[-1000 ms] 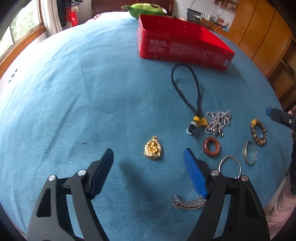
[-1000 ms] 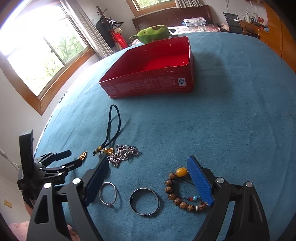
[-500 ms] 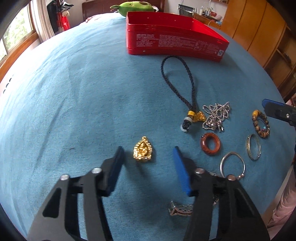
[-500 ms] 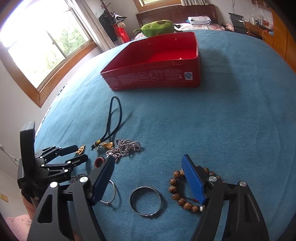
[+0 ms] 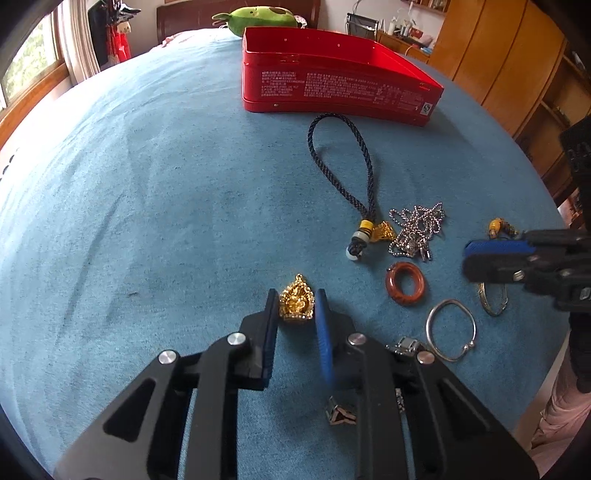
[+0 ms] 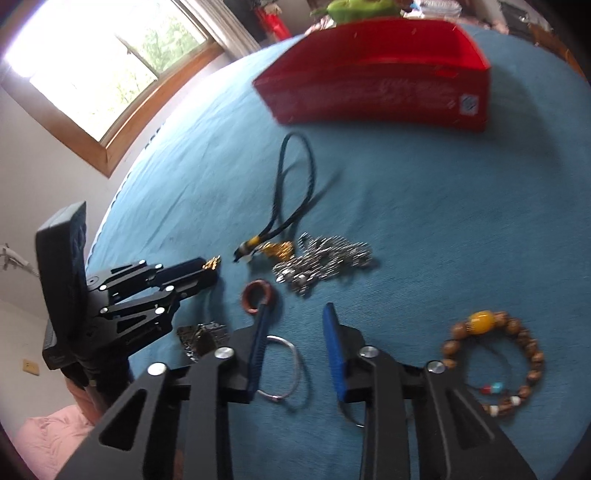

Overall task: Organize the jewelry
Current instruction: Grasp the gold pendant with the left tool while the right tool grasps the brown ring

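A blue cloth point(image 5: 155, 206) covers the bed surface in a room with a wooden-framed window point(image 6: 110, 70) and wooden cupboards point(image 5: 517, 55).

The left tongs point(image 5: 295, 306) have just been closing, and their blue pads now stand on both sides of the small gold figure pendant point(image 5: 295, 301), which lies on the cloth; they seem to press it. The right tongs point(image 6: 295, 325) have also just been closing, with only a narrow gap left. Their left pad touches the red-brown stone ring point(image 6: 257, 297), but between the pads I see only cloth, so they grip nothing.

Just beside them lie a thin silver bangle point(image 6: 288, 363) and a silver watch band piece point(image 6: 201, 338). To the right is the wooden bead bracelet with one amber bead point(image 6: 495, 358). Farther out are a heap of silver ball chain point(image 5: 417, 229) and a dark braided cord loop with a yellow and white bead point(image 5: 343, 166). The open red metal tin point(image 5: 332, 85) stands at the far side, well apart from the jewelry, with a green plush toy point(image 5: 258, 14) behind it.
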The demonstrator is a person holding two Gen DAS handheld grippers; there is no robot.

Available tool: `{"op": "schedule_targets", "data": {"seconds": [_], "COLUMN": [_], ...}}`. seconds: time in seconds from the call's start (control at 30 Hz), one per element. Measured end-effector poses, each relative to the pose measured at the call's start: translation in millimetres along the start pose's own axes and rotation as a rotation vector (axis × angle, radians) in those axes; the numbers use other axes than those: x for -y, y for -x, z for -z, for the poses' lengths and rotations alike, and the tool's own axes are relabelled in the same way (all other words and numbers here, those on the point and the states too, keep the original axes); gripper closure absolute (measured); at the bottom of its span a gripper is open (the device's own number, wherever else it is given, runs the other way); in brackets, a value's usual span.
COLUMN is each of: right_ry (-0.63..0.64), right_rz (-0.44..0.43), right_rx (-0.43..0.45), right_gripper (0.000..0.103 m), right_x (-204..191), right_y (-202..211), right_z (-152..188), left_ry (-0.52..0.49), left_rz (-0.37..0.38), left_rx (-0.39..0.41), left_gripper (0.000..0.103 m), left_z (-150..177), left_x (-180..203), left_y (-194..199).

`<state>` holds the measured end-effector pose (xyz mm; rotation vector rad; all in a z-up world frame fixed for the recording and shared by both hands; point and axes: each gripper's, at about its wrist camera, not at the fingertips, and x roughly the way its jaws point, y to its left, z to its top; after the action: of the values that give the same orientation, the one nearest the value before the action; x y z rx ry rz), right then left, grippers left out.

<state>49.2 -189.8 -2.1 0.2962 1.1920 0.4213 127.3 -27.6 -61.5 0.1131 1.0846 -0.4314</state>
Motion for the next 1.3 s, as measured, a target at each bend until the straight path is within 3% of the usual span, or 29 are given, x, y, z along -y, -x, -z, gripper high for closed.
{"op": "schedule_targets", "data": {"seconds": [0.2,0.53,0.7,1.3], "right_ry": [0.009,0.036,0.036,0.003], "right_rz": [-0.015,0.061,0.072,0.003], "right_rx": [-0.036,-0.07,-0.057,0.066], "right_gripper": [0.085,0.085,0.093,0.094], "right_x": [-16.1,-37.3,-39.9,-15.2], "right_y": [-17.6,-42.5,-47.2,9.6], "right_z": [-8.0,-16.3,-18.5,-10.8], "left_ry": [0.032,0.051,0.049,0.051], "left_rz": [0.022,0.02,0.009,-0.017], "left_rx": [0.007,0.024,0.036,0.074], "left_gripper": [0.085,0.085,0.085,0.085], "left_z": [2.9,3.1,5.9,4.0], "left_x": [-7.3,-16.2,-18.9,-18.1], "left_y": [5.2,11.3,14.8,28.5]}}
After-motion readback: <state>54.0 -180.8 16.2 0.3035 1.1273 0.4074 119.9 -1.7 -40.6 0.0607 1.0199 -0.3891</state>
